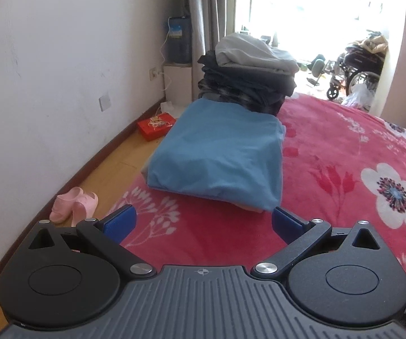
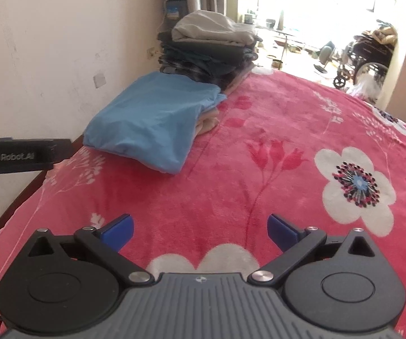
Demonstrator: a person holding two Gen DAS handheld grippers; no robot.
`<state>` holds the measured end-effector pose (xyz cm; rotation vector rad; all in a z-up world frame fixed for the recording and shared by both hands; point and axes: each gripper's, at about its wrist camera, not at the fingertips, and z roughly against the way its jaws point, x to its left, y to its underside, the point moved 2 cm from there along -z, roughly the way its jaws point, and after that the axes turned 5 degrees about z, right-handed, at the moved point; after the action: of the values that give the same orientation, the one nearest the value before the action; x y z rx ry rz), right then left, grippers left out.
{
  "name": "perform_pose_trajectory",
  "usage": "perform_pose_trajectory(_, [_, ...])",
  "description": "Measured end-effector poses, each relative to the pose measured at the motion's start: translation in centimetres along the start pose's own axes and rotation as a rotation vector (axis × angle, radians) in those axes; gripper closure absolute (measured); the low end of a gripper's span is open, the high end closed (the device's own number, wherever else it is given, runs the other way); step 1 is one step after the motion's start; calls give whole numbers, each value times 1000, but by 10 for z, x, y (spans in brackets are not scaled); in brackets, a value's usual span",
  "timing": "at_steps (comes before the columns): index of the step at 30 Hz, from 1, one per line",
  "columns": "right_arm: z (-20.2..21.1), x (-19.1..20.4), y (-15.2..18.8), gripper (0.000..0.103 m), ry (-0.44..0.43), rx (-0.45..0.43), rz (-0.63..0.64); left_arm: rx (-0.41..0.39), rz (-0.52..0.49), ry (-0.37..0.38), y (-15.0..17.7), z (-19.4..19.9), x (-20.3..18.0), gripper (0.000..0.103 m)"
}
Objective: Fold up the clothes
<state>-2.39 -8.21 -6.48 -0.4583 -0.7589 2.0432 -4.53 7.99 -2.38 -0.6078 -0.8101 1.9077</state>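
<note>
A folded blue garment [image 1: 217,155] lies on the pink flowered blanket [image 1: 330,155], near the bed's left edge, on top of a beige folded piece. Behind it rises a stack of folded dark and grey clothes [image 1: 248,76]. My left gripper [image 1: 203,223] stands open just short of the blue garment, nothing between its blue pads. In the right wrist view the blue garment [image 2: 155,118] and the stack [image 2: 211,48] lie farther off to the left. My right gripper [image 2: 200,230] is open wide over bare blanket [image 2: 259,155], holding nothing. The left gripper's black body [image 2: 19,155] shows at the left edge.
A white wall [image 1: 61,70] runs along the bed's left side, with a strip of wooden floor [image 1: 104,163] holding pink slippers [image 1: 73,206] and a red box [image 1: 155,125]. A wheelchair [image 1: 355,67] stands by the bright window beyond the bed's foot.
</note>
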Motion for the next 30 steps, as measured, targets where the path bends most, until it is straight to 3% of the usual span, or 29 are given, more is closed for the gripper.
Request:
perform_pose_trajectory(6, [-4, 2, 0, 0, 1, 10, 7, 12, 54, -12, 1, -2, 2, 0])
perform_pose_trajectory(30, [-4, 21, -6, 0, -31, 5, 63, 62, 33, -99, 6, -4, 12, 0])
